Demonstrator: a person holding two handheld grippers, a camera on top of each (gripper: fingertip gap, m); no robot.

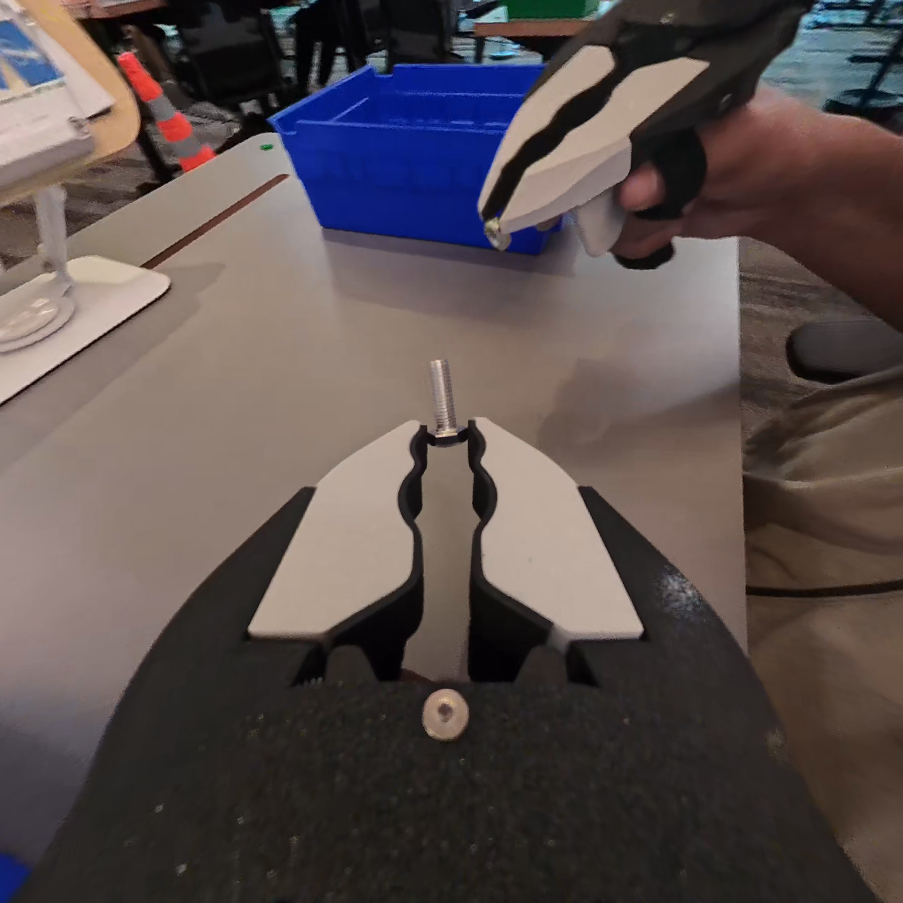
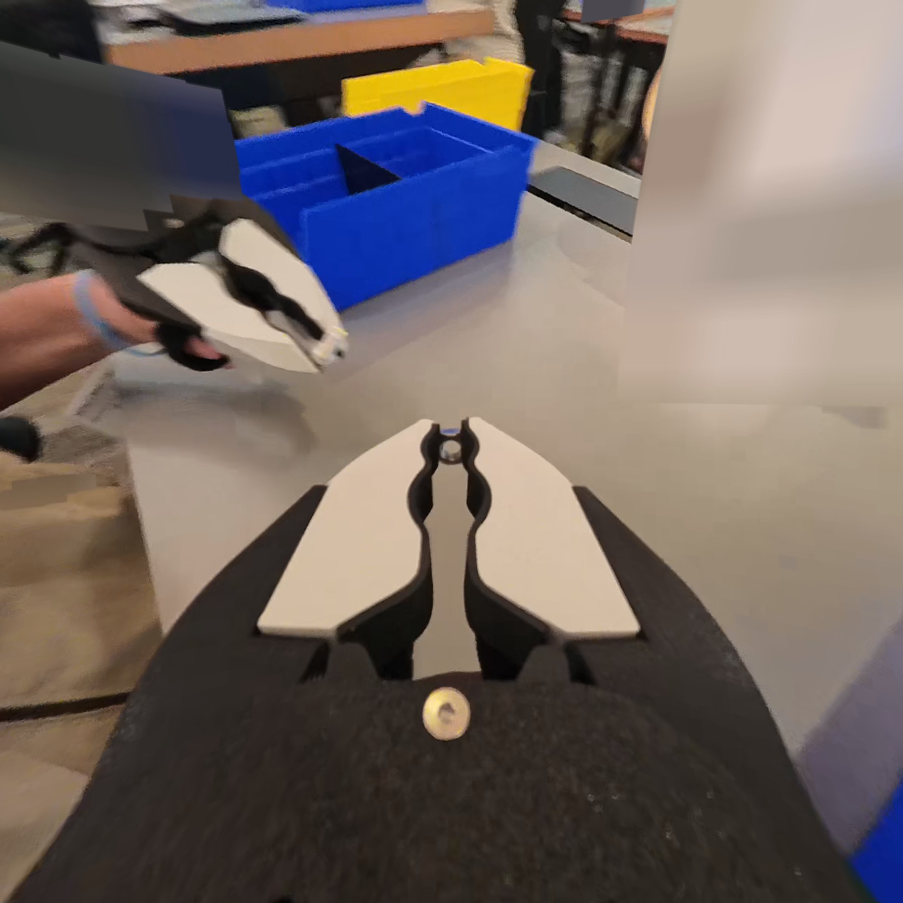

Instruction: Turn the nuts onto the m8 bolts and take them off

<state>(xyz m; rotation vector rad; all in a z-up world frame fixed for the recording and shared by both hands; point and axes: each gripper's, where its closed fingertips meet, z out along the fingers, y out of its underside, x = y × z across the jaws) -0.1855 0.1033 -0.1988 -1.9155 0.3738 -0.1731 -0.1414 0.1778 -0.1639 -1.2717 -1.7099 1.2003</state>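
Note:
My left gripper (image 1: pixel 445 430) is shut on the head of a silver bolt (image 1: pixel 442 396), whose threaded shank points up and away over the grey table (image 1: pixel 293 342). My right gripper (image 2: pixel 450 426) is shut on a silver nut (image 2: pixel 450 448) held between its fingertips, hole facing the camera. In the left wrist view the right gripper (image 1: pixel 496 229) hangs up and to the right of the bolt with the nut (image 1: pixel 497 234) at its tip, well apart from the bolt. In the right wrist view the left gripper (image 2: pixel 334 349) is at the left, its bolt blurred.
A blue bin (image 1: pixel 415 161) with a divider stands at the back of the table; it also shows in the right wrist view (image 2: pixel 405 215). A white stand base (image 1: pixel 78 303) sits at the left. An orange cone (image 1: pixel 161 112) and a yellow bin (image 2: pixel 440 93) are beyond the table. The tips of one gripper are about 10 cm away from the tips of the other.

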